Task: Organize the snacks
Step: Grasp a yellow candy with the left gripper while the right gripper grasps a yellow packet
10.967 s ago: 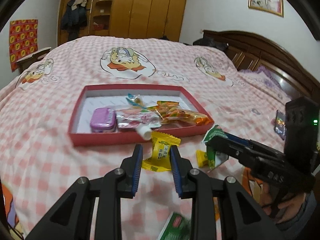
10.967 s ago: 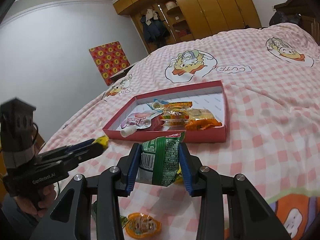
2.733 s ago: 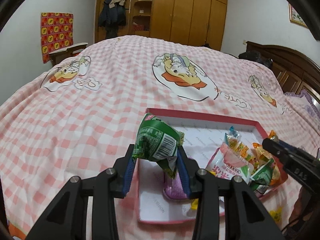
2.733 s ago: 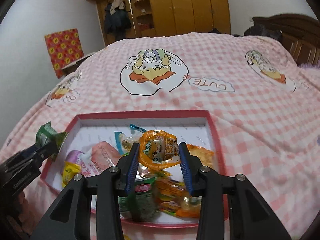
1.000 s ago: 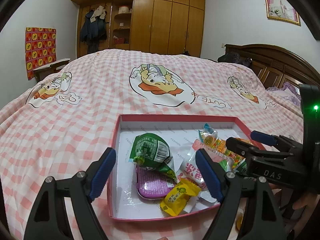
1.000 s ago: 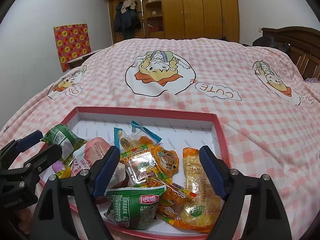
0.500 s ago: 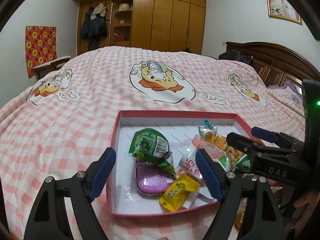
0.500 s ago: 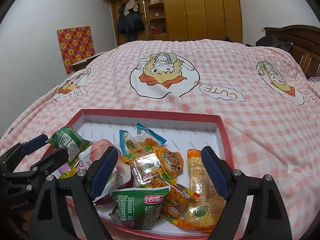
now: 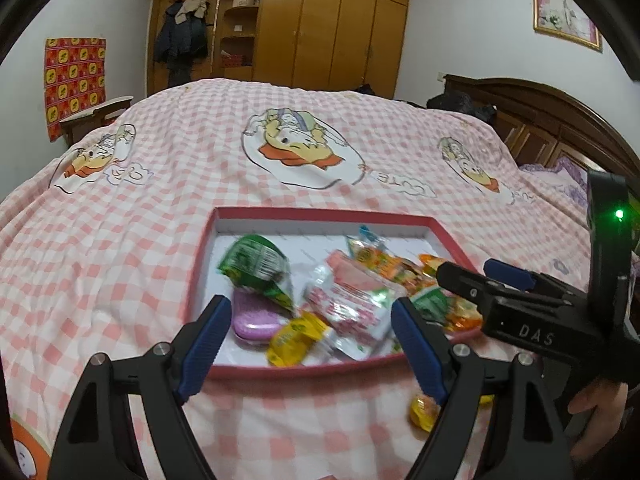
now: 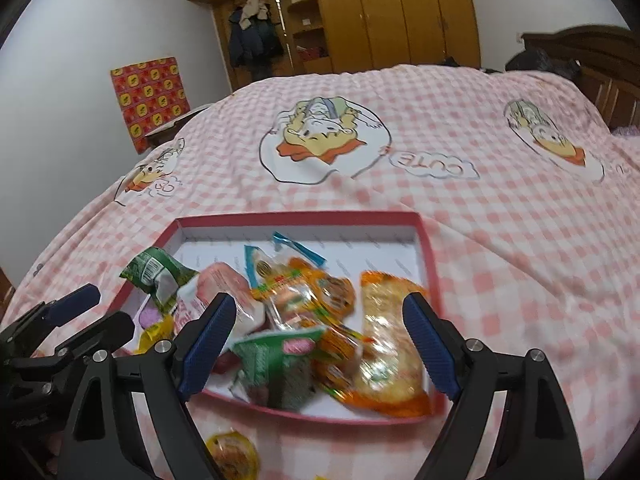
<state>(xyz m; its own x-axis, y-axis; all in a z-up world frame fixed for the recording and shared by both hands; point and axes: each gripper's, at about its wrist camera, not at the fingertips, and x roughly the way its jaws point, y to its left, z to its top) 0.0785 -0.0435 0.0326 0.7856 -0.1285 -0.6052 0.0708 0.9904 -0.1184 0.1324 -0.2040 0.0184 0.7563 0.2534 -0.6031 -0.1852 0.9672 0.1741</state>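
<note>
Red tray (image 9: 320, 215) mid-frame on bed (image 9: 120, 240); bare bedspread all round.
Snack packets (image 10: 296, 320) piled in tray; left gripper (image 9: 310, 344) and right gripper (image 10: 316, 340) both wide open, empty.

You're in a home bedroom: a bed (image 9: 200, 168) under a pink checked cartoon cover, a dark wooden headboard (image 9: 560, 120), a wooden wardrobe (image 9: 340, 28) with a hanging coat (image 9: 180, 36).

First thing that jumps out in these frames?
The red tray on the pink checked bedspread, heaped with bright snack packets. Both grippers, left and right, hang open and empty at its near edge. One round yellow snack lies outside, on the bedspread.
</note>
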